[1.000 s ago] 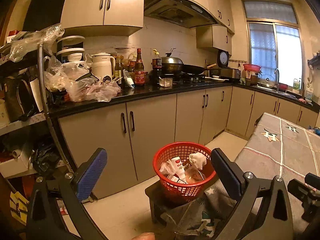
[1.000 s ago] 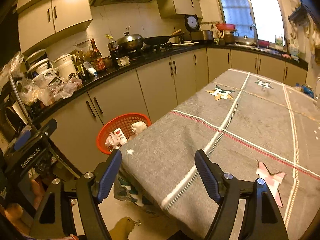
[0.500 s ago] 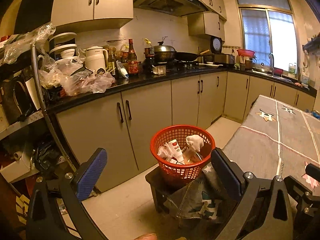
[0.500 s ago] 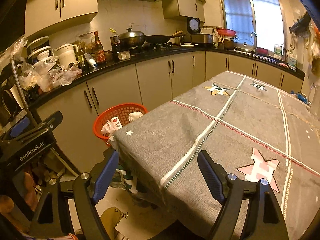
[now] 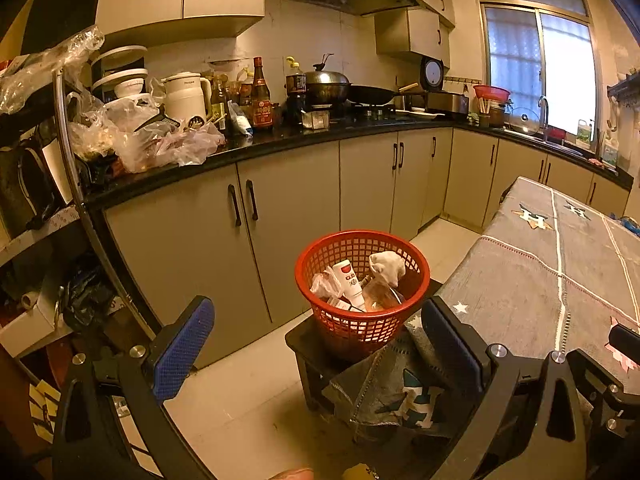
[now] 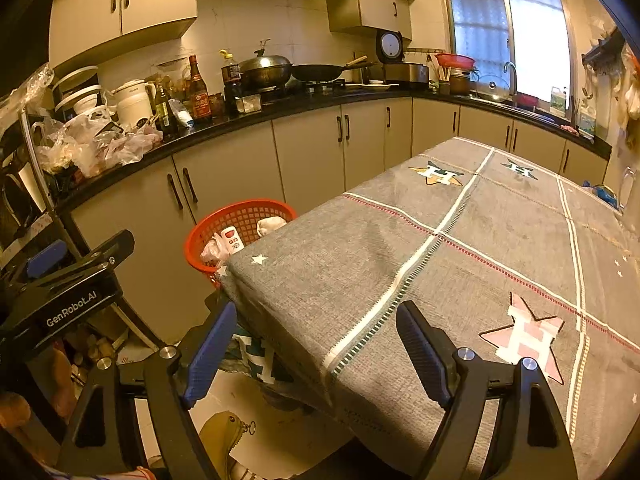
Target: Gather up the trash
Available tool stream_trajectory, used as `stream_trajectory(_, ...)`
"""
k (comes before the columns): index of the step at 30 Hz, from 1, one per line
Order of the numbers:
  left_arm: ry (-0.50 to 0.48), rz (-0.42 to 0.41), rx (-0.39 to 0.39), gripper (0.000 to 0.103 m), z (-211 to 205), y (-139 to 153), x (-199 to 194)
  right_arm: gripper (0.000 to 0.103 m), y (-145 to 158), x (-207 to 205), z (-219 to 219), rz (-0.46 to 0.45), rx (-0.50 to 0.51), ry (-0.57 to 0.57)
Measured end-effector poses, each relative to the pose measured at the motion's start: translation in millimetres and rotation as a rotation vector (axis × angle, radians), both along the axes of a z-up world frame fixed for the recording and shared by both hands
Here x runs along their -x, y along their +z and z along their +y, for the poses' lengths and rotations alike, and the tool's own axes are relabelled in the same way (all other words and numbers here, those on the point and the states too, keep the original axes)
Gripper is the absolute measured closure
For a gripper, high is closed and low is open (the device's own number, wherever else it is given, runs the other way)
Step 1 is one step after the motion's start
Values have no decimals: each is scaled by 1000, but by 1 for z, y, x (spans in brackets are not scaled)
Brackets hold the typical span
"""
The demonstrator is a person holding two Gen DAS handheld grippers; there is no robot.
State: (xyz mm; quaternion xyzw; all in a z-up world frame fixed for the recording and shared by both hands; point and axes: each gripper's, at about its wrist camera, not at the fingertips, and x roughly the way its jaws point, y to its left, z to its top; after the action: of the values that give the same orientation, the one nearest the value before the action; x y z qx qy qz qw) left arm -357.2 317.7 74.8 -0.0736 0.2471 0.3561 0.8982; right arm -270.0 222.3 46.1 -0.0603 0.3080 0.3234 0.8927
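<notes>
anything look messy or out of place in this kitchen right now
Yes. Crumpled plastic bags lie heaped on the counter's left end, beside the white kettle. The red basket of trash stands on a low dark stool rather than on the floor. Nothing looks spilled or broken.

Each black claw point(image 6: 316, 350) has blue textured pads point(image 6: 208, 354), silver screws, and white "GenRobot.AI" lettering.

red basket point(image 5: 362, 280), grey tablecloth point(image 6: 460, 264) — star-patterned
</notes>
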Motion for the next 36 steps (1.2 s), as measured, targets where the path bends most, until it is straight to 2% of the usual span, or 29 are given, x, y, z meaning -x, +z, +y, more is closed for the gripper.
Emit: stream_trajectory(36,-20,48,44,0,0,-15,-10,16,-10,1,5,21,9,7)
